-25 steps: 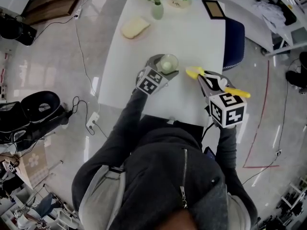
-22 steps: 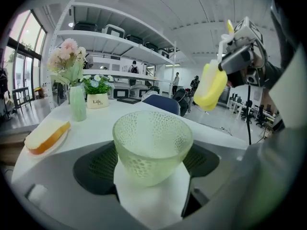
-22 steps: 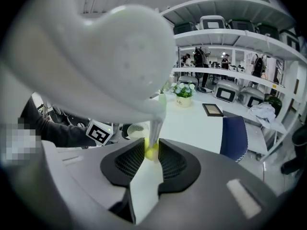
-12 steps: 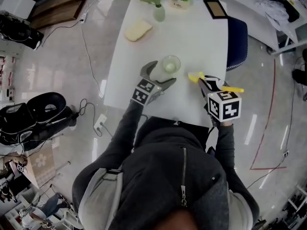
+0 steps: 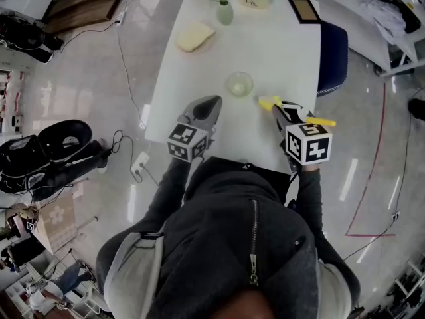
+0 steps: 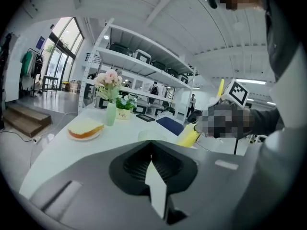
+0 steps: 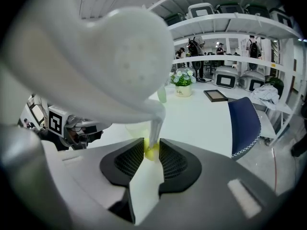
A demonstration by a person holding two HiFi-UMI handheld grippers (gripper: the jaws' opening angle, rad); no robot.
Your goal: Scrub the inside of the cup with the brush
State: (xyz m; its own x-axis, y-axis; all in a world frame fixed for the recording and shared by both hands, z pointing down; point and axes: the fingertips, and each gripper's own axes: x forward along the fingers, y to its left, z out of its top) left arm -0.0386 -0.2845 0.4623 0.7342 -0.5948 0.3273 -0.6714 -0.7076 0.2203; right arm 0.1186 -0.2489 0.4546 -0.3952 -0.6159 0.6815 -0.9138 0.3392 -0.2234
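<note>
Cup [image 5: 239, 84] is sitting upright on the white table [image 5: 279, 52], roughly mid-table, and nothing is touching it. The left gripper [image 5: 212, 102] is just near-left of it and clear of it. Its jaws have just been closing and are now pressed flat together with nothing between them. The right gripper [image 5: 279, 109] is off to the cup's right, pinching the brush [image 5: 267, 101] by its thin neck. The brush's yellow head points left toward the cup and sits near it, not in it, while the yellow handle end sticks out to the right.

Far end of the table: what looks like a slice of bread [image 5: 194, 36] at the far left, a pale green vase [image 5: 225, 13] with flowers, a little flower pot [image 5: 254, 1] and a dark picture frame [image 5: 304, 9] lying flat. A blue chair [image 5: 334, 45] is pushed up against the table's right side.
</note>
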